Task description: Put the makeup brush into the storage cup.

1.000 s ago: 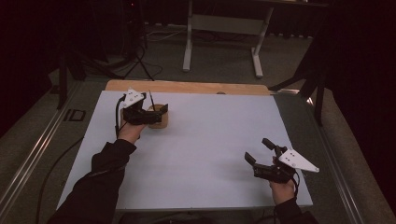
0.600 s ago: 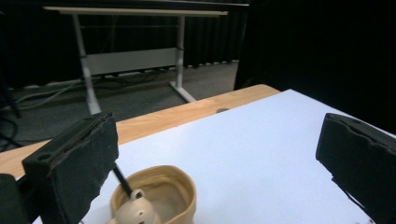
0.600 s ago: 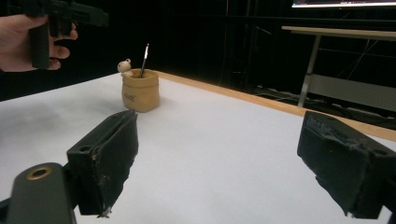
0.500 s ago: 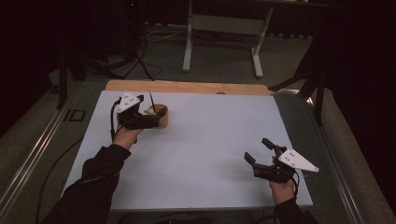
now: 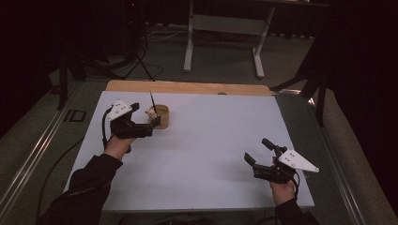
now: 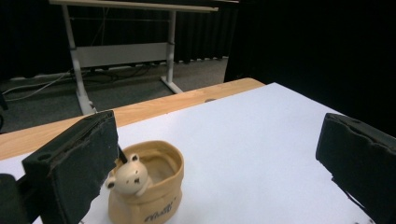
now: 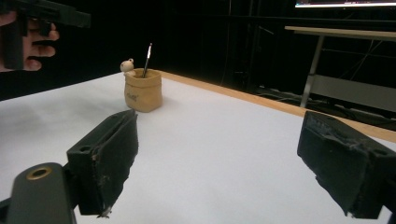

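My left gripper (image 5: 149, 130) has backed off the bear pot (image 5: 158, 116), its fingers (image 6: 70, 168) released and empty, so the pen (image 5: 152, 100) appears deposited; my right gripper (image 5: 259, 153) hovers released.

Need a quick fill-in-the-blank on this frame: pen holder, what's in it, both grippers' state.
1. The tan sack-shaped ceramic pot has a small ____ figure on its rim.
2. A thin dark pen stands ____ the pot.
3. The left gripper, beside the pot, has its jaws ____.
4. The right gripper hovers open near the white table top's ____ right corner.

Missing words: bear; inside; open; near
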`<state>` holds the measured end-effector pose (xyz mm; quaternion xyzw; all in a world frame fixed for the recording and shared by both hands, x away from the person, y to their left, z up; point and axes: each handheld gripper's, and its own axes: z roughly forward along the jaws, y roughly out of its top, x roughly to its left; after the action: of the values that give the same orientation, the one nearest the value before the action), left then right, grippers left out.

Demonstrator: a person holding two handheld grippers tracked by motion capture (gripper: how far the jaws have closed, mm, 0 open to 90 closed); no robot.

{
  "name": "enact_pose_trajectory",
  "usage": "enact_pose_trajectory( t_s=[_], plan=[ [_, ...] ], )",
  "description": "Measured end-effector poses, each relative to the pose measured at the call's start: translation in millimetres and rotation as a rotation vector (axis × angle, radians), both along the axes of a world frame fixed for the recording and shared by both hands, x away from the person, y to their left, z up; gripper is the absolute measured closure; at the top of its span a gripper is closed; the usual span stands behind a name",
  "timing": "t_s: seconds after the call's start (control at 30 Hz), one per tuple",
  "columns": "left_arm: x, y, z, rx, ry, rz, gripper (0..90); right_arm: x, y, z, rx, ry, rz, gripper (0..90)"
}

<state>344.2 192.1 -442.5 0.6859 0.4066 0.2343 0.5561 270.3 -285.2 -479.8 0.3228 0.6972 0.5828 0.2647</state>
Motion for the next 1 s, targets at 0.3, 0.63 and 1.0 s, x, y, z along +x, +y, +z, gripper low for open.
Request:
enact_pose_trajectory(
  t_s=[0.3,0.63,1.0],
  plan=[
    [-23.9,6.0,-12.5,-0.004,0.019,-0.037,0.3,0.6,0.3,-0.1,-0.002,0.0,-0.001,12.4],
    [-53.1,3.3,-27.8,-0.021,0.042,-0.093,0.3,0.9,0.4,0.1,0.004,0.001,0.0,12.4],
    [-76.4,13.3,-49.4,-0.016,0.075,-0.11,0.3,1.4,-0.1,-0.3,0.005,0.003,-0.003,12.4]
  ],
)
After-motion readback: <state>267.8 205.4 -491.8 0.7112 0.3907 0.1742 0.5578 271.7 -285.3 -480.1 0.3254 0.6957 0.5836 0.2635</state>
